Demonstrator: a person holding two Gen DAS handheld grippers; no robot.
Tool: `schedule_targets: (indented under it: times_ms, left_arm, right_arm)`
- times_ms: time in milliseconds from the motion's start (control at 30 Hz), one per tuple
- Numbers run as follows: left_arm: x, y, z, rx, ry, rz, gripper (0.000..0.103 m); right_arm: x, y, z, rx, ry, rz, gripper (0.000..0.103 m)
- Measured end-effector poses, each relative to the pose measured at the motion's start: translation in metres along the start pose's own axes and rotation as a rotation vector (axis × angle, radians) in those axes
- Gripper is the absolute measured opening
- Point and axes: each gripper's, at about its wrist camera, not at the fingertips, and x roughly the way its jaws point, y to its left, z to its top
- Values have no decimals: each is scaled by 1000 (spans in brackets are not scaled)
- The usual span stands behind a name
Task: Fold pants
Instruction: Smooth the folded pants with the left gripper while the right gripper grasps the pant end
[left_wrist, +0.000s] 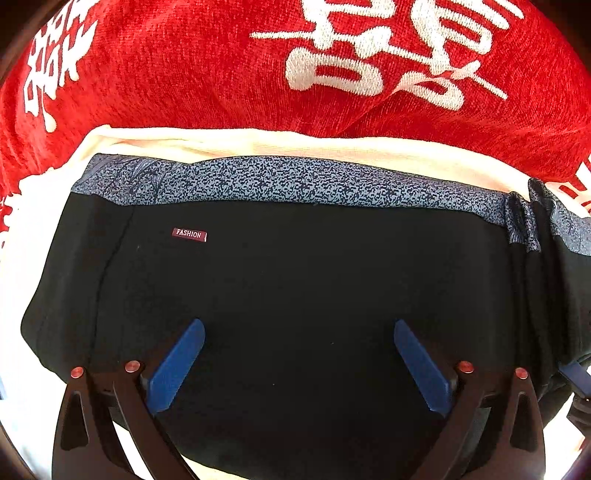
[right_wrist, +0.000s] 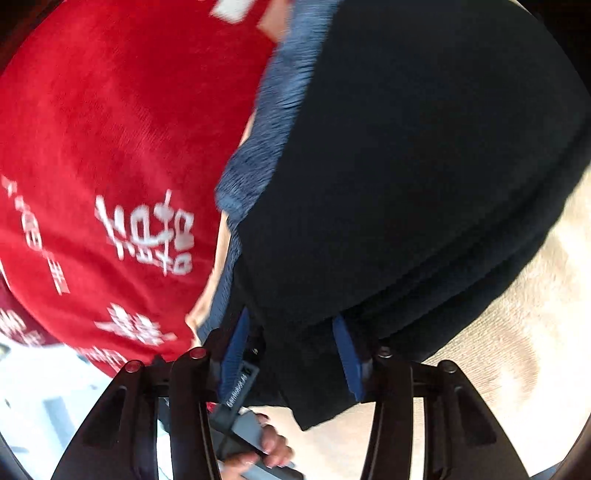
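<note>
Near the upper left of the folded black fabric pants (left_wrist: 295, 288) sits a small maroon woven label (left_wrist: 189, 235) reading "FASHION" in white capitals. The pants lie flat on a cream cloth surface (left_wrist: 229, 142), with a speckled blue-and-navy patterned band (left_wrist: 288, 181) running along their far edge. Beyond that band lies a red plush blanket (left_wrist: 177, 74) bearing large white woven characters; these are cut off at the frame edge and not legible as words.

The left gripper (left_wrist: 299, 365) hangs over the near half of the pants, its blue fingers (left_wrist: 177, 365) spread wide and released, with bare black cloth between them and nothing held.

The right gripper (right_wrist: 291, 354) is at the pants' near corner in the right wrist view, which is blurred. Its blue fingers (right_wrist: 347, 354) flank a bunched fold of the black cloth, one on either side; whether they press on it cannot be told. A small dark tag by the left of these fingers carries pale lettering too smeared to read.

Below the pants in the same view, a person's hand (right_wrist: 266, 450) grips a grey handle, partly hidden behind the gripper's black arms. A pale area at the lower left, beside the red blanket, is too blurred to identify.
</note>
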Motion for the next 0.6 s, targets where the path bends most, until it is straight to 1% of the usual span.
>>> schedule_targets:
  times_ms: [67, 100, 167, 233, 267, 333, 367, 433, 500, 533, 567, 600]
  left_arm:
    - [-1, 0, 0, 4, 2, 2, 103]
    - [-2, 0, 0, 4, 3, 2, 103]
    - [-2, -1, 1, 5, 11, 4, 103]
    - [-1, -1, 4, 6, 16, 6, 103]
    - [-1, -1, 4, 6, 15, 7, 103]
    - [-2, -2, 4, 4, 11, 8, 103]
    - [-2, -2, 3, 4, 8, 9, 103]
    - [-2, -2, 1, 1, 6, 11, 103]
    - [-1, -3, 1, 1, 8, 15, 103]
    - [-1, -4, 1, 3, 9, 16, 103]
    - [-1, -4, 1, 6, 9, 15, 103]
    - [0, -4, 2, 10, 8, 13, 103]
  right_arm:
    - [0, -1, 7, 15, -14, -7, 30]
    - [1, 2, 11, 11, -13, -20, 9]
    - [-4, 15, 17, -25, -9, -18, 7]
    - [-16, 39, 12, -133, -8, -11, 6]
    - [-20, 52, 6, -203, 4, -30, 6]
    - [-21, 62, -5, -279, 29, -74, 6]
    - [-15, 59, -11, -284, 51, -99, 6]
    - [2, 44, -17, -255, 91, -143, 6]
    - [24, 20, -19, -221, 106, -184, 6]
    - [28, 11, -19, -195, 100, -169, 6]
    - [26, 3, -17, -147, 87, -111, 6]
    - [24, 1, -16, -126, 89, -89, 6]
